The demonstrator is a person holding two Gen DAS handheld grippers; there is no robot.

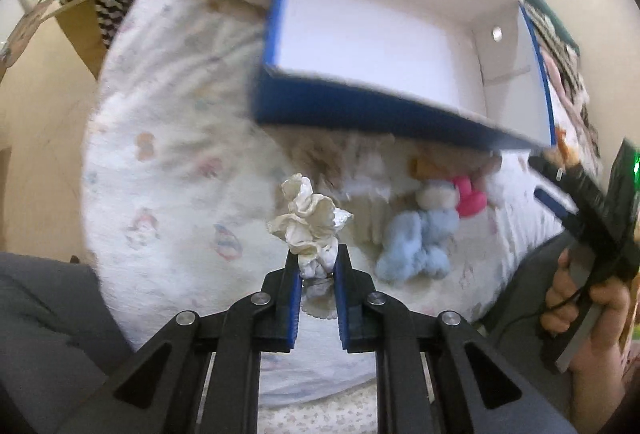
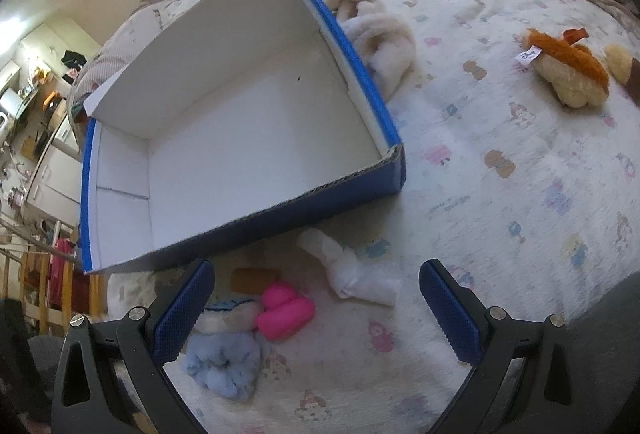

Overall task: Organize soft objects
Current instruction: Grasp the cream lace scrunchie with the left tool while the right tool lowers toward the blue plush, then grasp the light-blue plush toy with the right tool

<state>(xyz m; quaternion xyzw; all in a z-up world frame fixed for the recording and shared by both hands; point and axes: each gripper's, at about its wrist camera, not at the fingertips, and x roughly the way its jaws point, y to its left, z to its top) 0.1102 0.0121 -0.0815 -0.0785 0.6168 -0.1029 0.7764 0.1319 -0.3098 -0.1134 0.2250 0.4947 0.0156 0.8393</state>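
The left hand-held gripper (image 1: 317,266) is clamped tight on a cream ruffled scrunchie (image 1: 308,224), held above the patterned bedspread (image 1: 168,162) just short of the open blue box (image 1: 384,34). Right of it on the bed lie a light blue fluffy toy (image 2: 222,362), a pink toy (image 2: 284,312) and a white crumpled cloth (image 2: 352,270). The right hand-held gripper (image 2: 316,310) hovers over them with its jaws spread wide and nothing between its pads; an orange plush (image 2: 568,70) lies farther right.
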